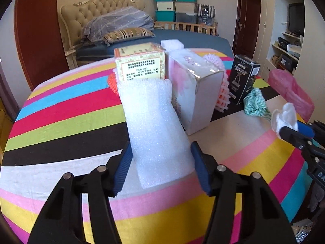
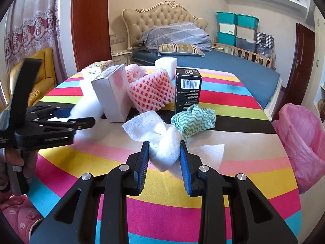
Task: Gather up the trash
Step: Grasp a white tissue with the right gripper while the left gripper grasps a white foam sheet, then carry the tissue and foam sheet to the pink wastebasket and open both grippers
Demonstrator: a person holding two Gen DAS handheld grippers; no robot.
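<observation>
A white foam sheet (image 1: 154, 126) stands between the blue pads of my left gripper (image 1: 161, 145), and both pads press its sides; it leans on the boxes behind. From the right wrist view that left gripper (image 2: 81, 116) shows side-on with the foam sheet (image 2: 87, 105) in it. My right gripper (image 2: 164, 142) is shut on a crumpled white wipe (image 2: 162, 140), held just above the striped tablecloth (image 2: 223, 183). The left wrist view shows the right gripper (image 1: 290, 128) with the wipe (image 1: 284, 118) at the right edge.
A white box (image 1: 195, 93), a yellowish box (image 1: 140, 65), a black box (image 2: 187, 91), pink foam netting (image 2: 150, 93) and a green zigzag cloth (image 2: 195, 120) crowd the table's middle. A pink bin bag (image 2: 302, 142) hangs off the right edge. A bed lies beyond.
</observation>
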